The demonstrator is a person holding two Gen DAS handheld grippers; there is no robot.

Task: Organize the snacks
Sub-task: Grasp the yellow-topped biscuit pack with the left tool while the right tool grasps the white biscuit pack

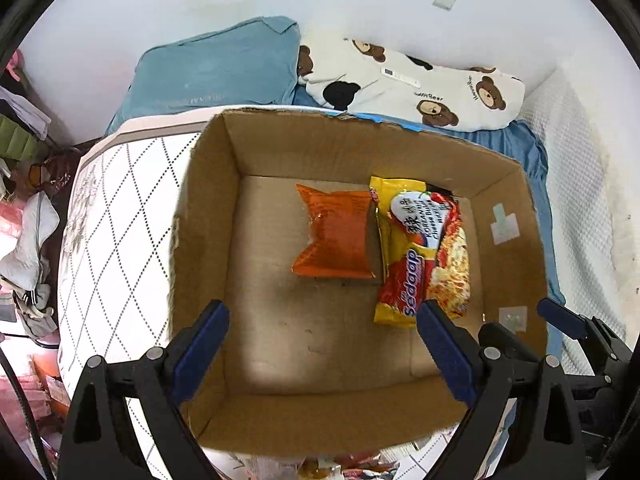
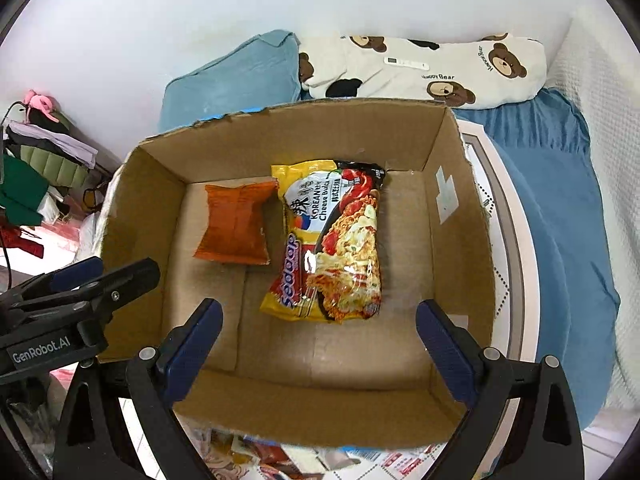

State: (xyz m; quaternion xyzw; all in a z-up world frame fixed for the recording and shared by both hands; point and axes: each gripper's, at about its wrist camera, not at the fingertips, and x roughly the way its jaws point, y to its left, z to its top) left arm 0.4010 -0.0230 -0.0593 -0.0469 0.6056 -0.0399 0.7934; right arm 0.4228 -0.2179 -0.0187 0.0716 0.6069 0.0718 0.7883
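Both grippers hang over the open brown cardboard box [image 1: 400, 412] with nothing between their fingers: my left gripper [image 1: 322, 322] has its blue-padded jaws spread wide, and my right gripper [image 2: 318, 320] is spread just as wide. Two snacks lie flat on the box floor. In the right wrist view the yellow Sedaap Korean cheese noodle packet [image 2: 332, 244] sits near centre, and the crinkled orange snack pouch [image 2: 236, 226] lies just beside it at its 9 o'clock; whether they touch I cannot tell. I judge the sorting partly done, since more wrappers [image 2: 280, 456] show beyond the box's near wall at 6 o'clock. Those are cut off by the wall and frame edge, so I cannot count or identify them. Most of the box floor is free.
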